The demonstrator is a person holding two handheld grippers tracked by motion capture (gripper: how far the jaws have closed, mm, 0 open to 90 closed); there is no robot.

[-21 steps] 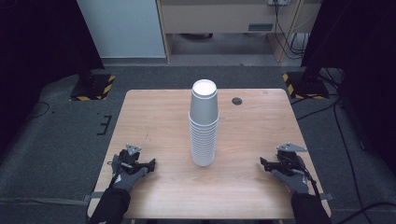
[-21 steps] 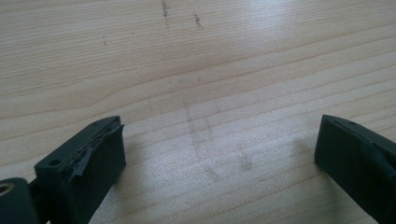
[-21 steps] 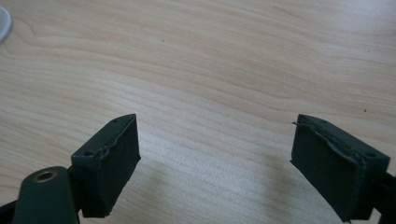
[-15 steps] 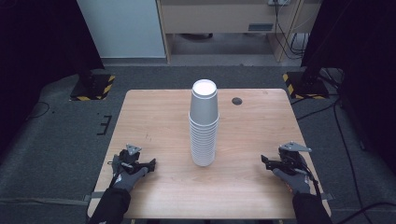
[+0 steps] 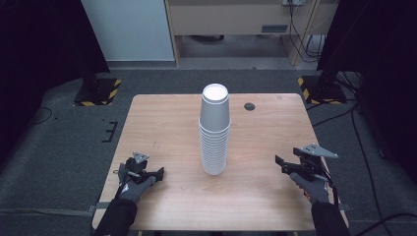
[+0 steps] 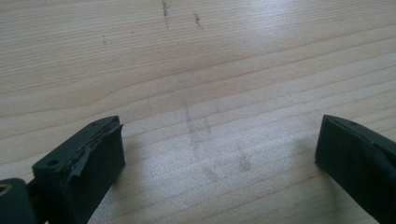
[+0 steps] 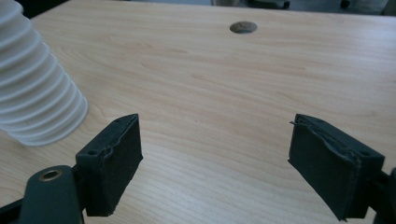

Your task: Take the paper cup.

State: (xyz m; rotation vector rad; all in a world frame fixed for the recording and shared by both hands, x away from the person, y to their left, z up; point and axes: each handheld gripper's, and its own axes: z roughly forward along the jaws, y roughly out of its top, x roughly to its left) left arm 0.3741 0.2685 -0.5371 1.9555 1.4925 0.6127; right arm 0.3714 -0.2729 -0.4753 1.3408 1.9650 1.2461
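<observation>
Near the table's front corners, my left tool (image 5: 156, 173) and right tool (image 5: 281, 164) are released; a fast sideways reach could topple the cup stack (image 5: 215, 130).

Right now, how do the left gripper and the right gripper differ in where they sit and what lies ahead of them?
The left gripper rests low at the table's near left corner; the right gripper sits at the near right edge, with its grey plate showing on top. The left gripper view looks onto bare wood, while the right gripper view takes in the stack of white cups and a dark round hole. Both stand open, holding nothing, on either side of the stack.
</observation>
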